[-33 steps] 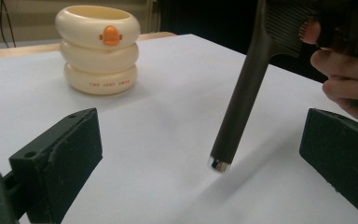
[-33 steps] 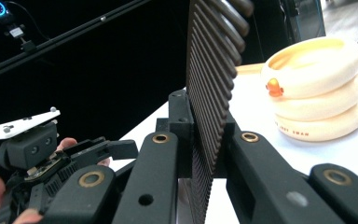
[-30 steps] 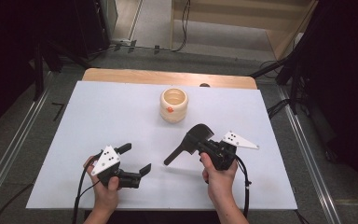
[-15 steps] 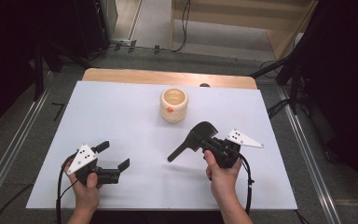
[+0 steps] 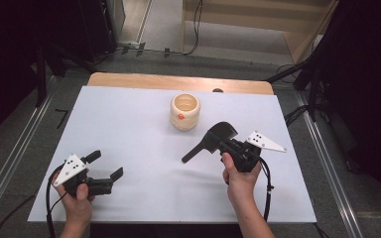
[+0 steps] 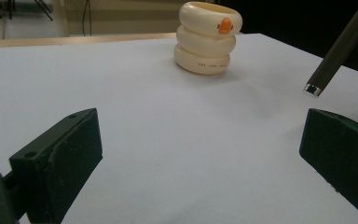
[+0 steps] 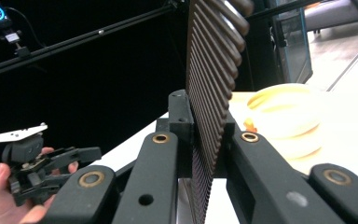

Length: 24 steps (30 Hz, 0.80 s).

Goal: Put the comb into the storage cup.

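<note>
A dark brush [image 5: 198,149] with a round ribbed head and a long handle hangs just above the white table [image 5: 129,119], handle pointing down-left. My right gripper [image 5: 223,144] is shut on its head; the ribbed head [image 7: 214,60] stands edge-on between the jaws of the right gripper [image 7: 207,126]. My left gripper [image 5: 106,163] is open near the front left, nothing between its jaws. The left gripper [image 6: 200,154] faces a cream cup [image 6: 209,37] of stacked rings with an orange spot, and the brush handle's tip [image 6: 340,46] is at upper right.
The cream cup [image 5: 184,111] stands at the table's far middle, just beyond the brush head. A wooden strip [image 5: 178,82] runs along the far edge. The left gripper and the hand holding it [image 7: 42,163] appear at lower left in the right gripper view.
My left gripper has drawn away to the left, toward the table's front left corner, still open. The right gripper and brush have shifted slightly to the right.
</note>
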{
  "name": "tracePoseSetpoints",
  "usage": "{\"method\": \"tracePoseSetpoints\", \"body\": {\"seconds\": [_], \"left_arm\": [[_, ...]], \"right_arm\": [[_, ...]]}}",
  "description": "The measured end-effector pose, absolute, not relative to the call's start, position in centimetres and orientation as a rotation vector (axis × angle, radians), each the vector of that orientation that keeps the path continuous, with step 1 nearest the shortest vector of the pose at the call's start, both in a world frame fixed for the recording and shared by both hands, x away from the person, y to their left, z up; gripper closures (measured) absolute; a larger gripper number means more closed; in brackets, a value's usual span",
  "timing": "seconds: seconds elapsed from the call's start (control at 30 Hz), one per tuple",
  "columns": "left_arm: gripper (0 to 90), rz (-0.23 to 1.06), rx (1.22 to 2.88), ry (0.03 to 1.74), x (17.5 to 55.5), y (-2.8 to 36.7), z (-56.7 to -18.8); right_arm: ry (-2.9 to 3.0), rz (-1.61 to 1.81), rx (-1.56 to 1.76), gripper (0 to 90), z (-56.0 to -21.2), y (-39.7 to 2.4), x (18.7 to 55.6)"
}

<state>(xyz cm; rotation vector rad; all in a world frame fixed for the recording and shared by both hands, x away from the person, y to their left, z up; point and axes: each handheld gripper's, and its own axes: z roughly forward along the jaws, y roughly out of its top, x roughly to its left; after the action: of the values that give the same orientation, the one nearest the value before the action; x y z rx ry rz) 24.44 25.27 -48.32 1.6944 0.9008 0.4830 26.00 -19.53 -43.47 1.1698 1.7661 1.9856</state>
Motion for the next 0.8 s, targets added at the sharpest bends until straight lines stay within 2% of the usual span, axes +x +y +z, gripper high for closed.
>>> {"method": "tracePoseSetpoints", "body": {"seconds": [0.37,0.8], "left_arm": [[0.0,0.472,1.666,0.961,24.2,27.2,-48.9],[0.0,0.480,1.677,0.949,24.1,26.8,-49.2]], "right_arm": [[1.723,1.982,1.153,82.5,-42.7,-20.1,27.2],[1.706,1.959,1.146,82.5,-42.4,-20.2,28.9]]}}
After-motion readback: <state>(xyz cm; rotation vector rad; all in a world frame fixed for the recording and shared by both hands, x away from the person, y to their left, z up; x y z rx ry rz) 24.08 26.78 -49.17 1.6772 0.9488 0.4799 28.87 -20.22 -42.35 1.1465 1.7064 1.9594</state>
